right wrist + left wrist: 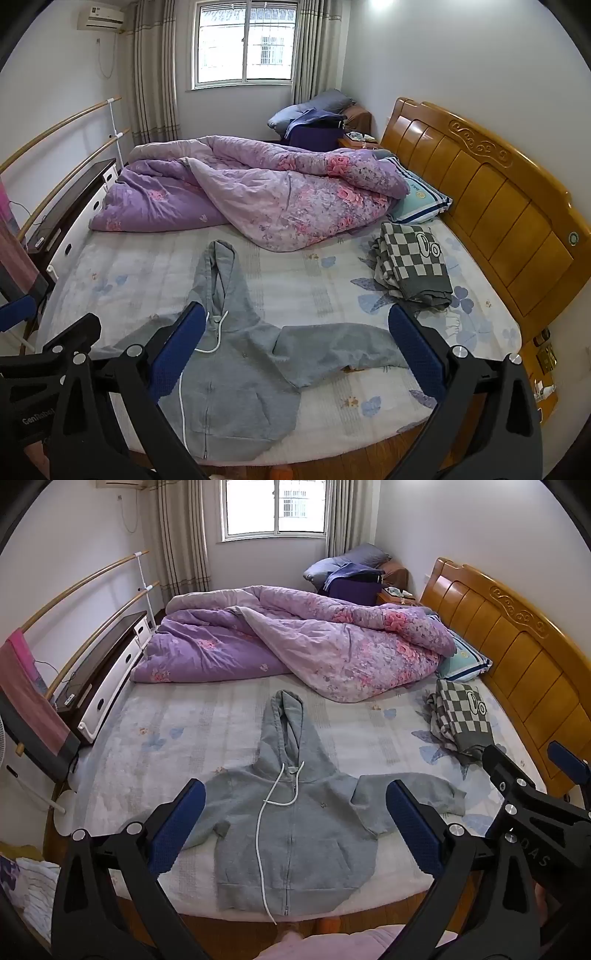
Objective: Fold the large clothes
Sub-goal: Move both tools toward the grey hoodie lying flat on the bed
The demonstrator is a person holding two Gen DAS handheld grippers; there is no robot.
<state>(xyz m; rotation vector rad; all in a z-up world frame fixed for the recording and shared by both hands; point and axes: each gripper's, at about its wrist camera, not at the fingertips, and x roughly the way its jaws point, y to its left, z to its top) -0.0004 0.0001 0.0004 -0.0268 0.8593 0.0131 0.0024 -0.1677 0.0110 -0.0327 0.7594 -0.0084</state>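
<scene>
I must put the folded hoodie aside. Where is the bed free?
Free: the sheet left of the hoodie, below the purple quilt; also between the hood and the checkered cloth. Crowded: the quilt's side.

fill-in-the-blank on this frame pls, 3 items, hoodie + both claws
The grey hoodie lies flat with its zipper facing ____.
Both the left claw and the right claw are ____, holding nothing.
The checkered garment lies beside the wooden ____.

Missing words: up; open; headboard
</scene>
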